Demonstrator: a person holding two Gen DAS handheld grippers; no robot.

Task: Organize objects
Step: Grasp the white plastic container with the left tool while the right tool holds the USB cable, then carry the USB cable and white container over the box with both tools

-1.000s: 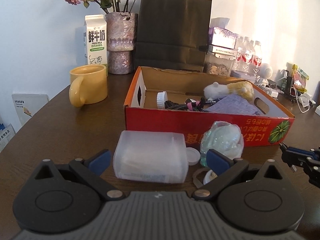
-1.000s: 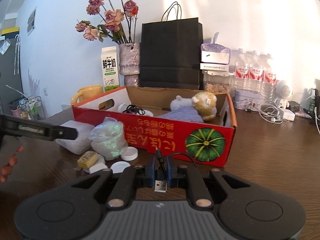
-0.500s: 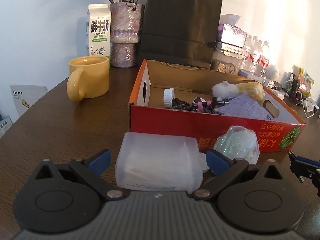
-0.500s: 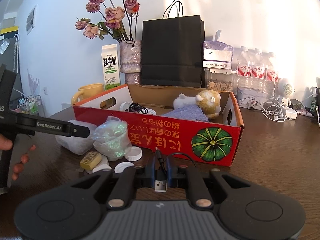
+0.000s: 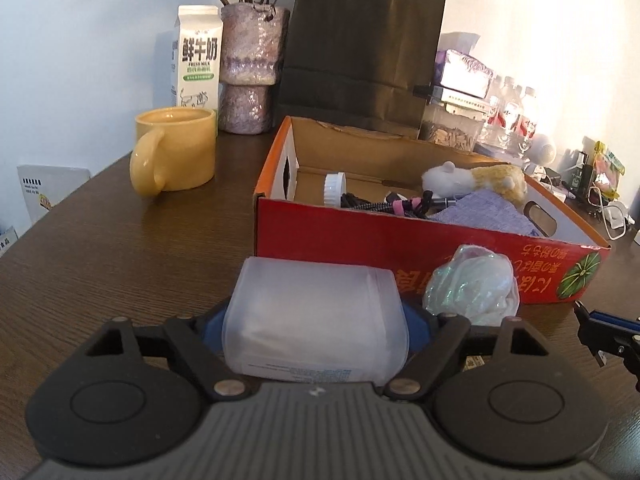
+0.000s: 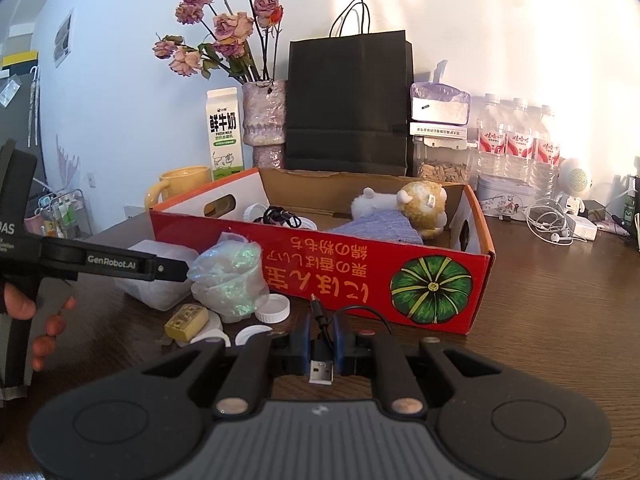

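Note:
A translucent plastic container (image 5: 316, 320) lies on its side in front of the red cardboard box (image 5: 400, 248). My left gripper (image 5: 316, 326) straddles it, its jaws closing, and the blue pads (image 5: 416, 322) touch the container's two ends. Seen from the right wrist, that left gripper (image 6: 172, 270) reaches in from the left beside the container (image 6: 156, 296). My right gripper (image 6: 320, 344) is shut on a black USB cable (image 6: 320, 368) in front of the box (image 6: 320, 264). An iridescent plastic bag (image 6: 228, 276), white caps (image 6: 272, 308) and a yellow block (image 6: 186, 322) lie by the box.
The box holds a plush toy (image 6: 416, 204), a purple cloth (image 6: 380, 226), cables and a white cap. A yellow mug (image 5: 176, 156), milk carton (image 5: 198, 56), flower vase (image 5: 250, 68) and black paper bag (image 5: 360, 52) stand behind. Water bottles (image 6: 516, 140) and earphones (image 6: 552, 224) are at the right.
My left gripper has moved forward around the plastic container, and its jaws have come in from wide open against the container's ends. The right gripper with the cable has stayed put.

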